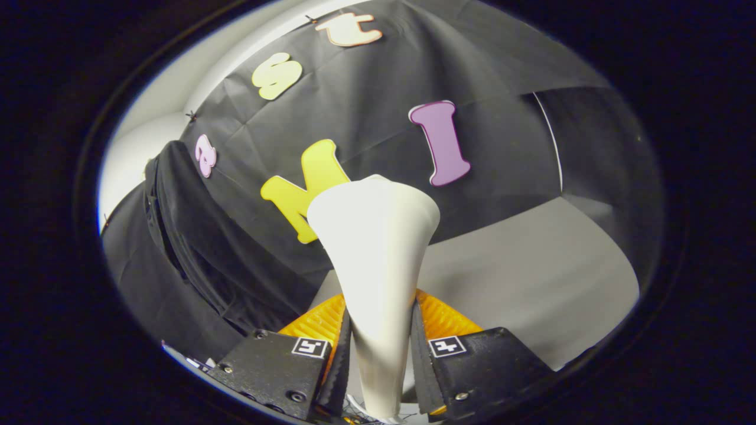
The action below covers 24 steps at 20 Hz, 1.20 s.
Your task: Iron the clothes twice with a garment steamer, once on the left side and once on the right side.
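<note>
The claw (378,348) is clenched on the garment steamer (378,260): both fingers (339,354) press against the narrow lower neck of the white body, one on each side, and the ribbed pads sit flush with it. From that grip the steamer rises straight ahead of the fingers and flares out into a wide, rounded head, which stands tilted a little against the black cloth wall (378,106) beyond it. The steamer's surface is plain white; no brand or label can be read on it. The only marks near at hand are two small square black-and-white tags (447,346), one on the top of each finger housing, and they carry a pattern rather than words.

The whole view is canted, so the claw is held rolled to one side, pointing forward and somewhat upward at the wall. Off to the left of the fingers, well apart from the steamer head, a dark garment (195,254) hangs in folds against the wall, its edge running down toward the left finger housing. To the right of the steamer a pale grey bench (531,277) surface stretches out beyond the fingers.
</note>
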### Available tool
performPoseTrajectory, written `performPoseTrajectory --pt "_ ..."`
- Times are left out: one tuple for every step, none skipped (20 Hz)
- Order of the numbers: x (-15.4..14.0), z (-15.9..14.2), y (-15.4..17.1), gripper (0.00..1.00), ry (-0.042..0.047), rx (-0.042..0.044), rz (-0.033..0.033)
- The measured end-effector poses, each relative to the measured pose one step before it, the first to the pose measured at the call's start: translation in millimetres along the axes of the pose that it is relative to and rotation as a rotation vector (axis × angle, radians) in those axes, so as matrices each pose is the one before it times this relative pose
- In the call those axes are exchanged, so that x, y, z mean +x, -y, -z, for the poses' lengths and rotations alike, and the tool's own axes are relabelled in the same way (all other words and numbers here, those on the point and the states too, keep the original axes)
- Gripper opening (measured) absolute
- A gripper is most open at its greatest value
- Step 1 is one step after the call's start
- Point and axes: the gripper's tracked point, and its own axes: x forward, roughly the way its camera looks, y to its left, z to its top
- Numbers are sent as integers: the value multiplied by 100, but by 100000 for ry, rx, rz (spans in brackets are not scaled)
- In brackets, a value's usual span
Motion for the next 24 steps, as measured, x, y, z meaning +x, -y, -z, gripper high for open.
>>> performPoseTrajectory --pt "-644 -146 -987 48 2012 -2784 636" --pt "-590 -421 -1361 48 2345 -2813 378" --pt "-746 -393 -1640 48 1943 -2868 -51" --pt "-665 -428 -1694 48 2073 -2186 203" --pt "-634 -489 -1949 48 2379 -2738 466" --pt "-513 -679 -1755 49 2466 -2945 504" --pt "-570 -861 -1621 48 2945 -1839 1030" --pt "-334 -744 -1645 48 2226 -1976 845" --pt "-695 -380 -1369 48 1468 -1874 468" --pt "-394 -600 -1866 48 2189 -1787 125" --pt "-530 -566 -1889 48 2138 -1996 147" --pt "-594 -774 -2079 48 2636 -2116 -57" --pt "-284 -814 -1708 48 2189 -1644 303" --pt "-344 -954 -1925 48 2692 -2466 834" --pt "-305 -759 -1392 48 1977 -2049 879" --pt "-332 -934 -1730 48 2224 -1960 555" --pt "-45 -939 -1890 49 1653 -1687 -24" --pt "182 -968 -1820 49 1620 -2087 -178" --pt "98 -829 -1360 49 1836 -1299 309" --pt "279 -938 -1335 49 1048 -1672 1233" --pt "493 -745 -1003 49 1124 -1272 561" --pt "556 -719 -1209 49 436 -1716 648" --pt "643 -503 -1003 49 68 -1909 825" --pt "669 -497 -972 49 290 -2085 765"
